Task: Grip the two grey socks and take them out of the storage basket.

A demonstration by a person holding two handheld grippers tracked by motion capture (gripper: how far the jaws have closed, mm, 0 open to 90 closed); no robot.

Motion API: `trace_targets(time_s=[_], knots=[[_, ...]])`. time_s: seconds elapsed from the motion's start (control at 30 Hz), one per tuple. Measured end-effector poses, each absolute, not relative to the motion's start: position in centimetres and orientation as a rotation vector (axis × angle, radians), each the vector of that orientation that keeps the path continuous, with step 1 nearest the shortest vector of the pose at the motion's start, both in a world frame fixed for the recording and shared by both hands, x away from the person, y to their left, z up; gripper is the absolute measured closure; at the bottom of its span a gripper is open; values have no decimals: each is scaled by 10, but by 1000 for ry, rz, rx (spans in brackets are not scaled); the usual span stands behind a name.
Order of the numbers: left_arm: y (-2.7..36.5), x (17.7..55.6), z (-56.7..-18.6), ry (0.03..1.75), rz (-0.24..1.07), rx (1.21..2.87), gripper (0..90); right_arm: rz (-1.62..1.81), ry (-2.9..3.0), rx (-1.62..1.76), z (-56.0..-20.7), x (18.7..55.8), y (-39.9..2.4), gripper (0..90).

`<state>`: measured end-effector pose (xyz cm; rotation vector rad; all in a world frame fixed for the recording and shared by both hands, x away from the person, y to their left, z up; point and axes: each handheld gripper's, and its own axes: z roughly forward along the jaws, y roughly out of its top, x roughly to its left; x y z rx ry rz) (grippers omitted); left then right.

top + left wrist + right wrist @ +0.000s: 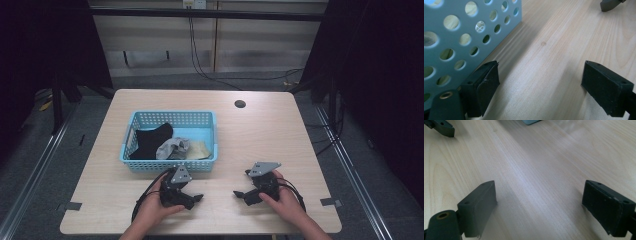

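Observation:
A light blue perforated basket (pixel 170 164) sits on the wooden table, left of centre. Inside lie a black sock (pixel 149 141), a grey sock (pixel 172 148) and a pale yellowish cloth (pixel 199 149). My left gripper (pixel 192 198) rests on the table just in front of the basket, held by a hand. Its jaws stand wide apart with bare wood between them, and the basket wall (pixel 454 40) is close on its left. My right gripper (pixel 241 195) rests on the table to the right, facing the left one. It is open too, with nothing between its jaws (pixel 540 205).
The table (pixel 260 135) has a small round hole (pixel 240 104) near its far edge. Dark frame posts stand at both sides, and cables run along the floor behind the table. Tape marks sit at the near table corners.

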<state>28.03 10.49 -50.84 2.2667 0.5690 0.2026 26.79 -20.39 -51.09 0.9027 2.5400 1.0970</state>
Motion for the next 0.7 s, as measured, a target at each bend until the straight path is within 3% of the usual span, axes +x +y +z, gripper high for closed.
trace_targets(time_s=[0.7], knots=[[118,284,-470,681,66,2408,235,1107,2541,901,-511,269,-204,118]])
